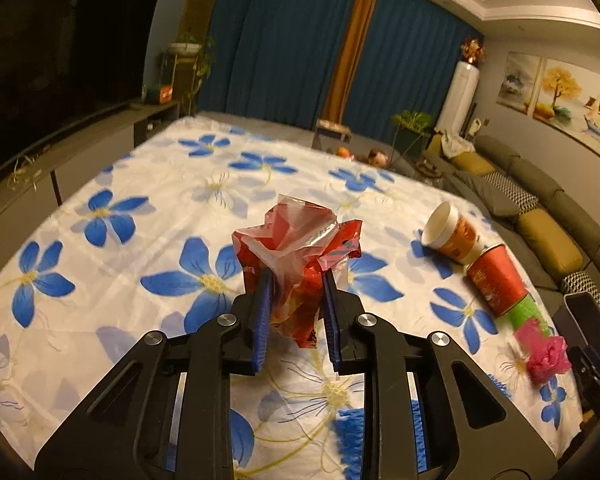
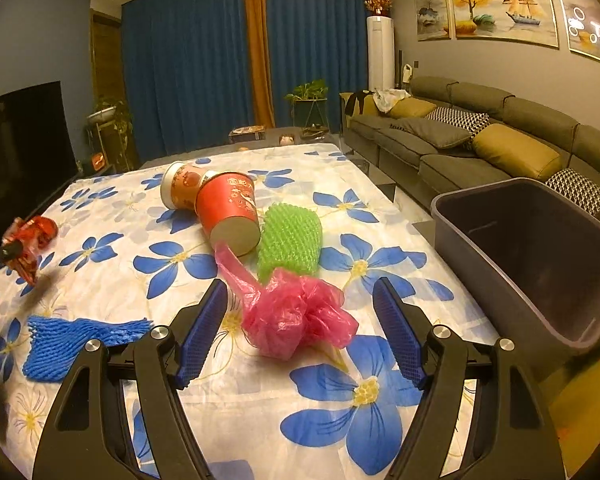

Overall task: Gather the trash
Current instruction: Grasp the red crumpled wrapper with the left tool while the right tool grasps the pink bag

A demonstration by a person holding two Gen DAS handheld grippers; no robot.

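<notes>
My left gripper (image 1: 296,280) is shut on a crumpled red and clear plastic wrapper (image 1: 296,248), held above the flowered tablecloth (image 1: 140,208). The wrapper also shows in the right wrist view (image 2: 30,242) at the far left. My right gripper (image 2: 300,300) is open, its fingers on either side of a crumpled pink plastic bag (image 2: 296,320) lying on the cloth. Beyond it lie a green foam net (image 2: 292,240), a red paper cup (image 2: 230,212) on its side and a white and orange cup (image 2: 180,190). A blue foam net (image 2: 76,340) lies to the left.
A dark grey bin (image 2: 540,256) stands off the table's right edge. A sofa (image 2: 480,140) with cushions runs along the right wall. A TV (image 1: 60,60) and its low cabinet are on the left. Blue curtains hang at the back.
</notes>
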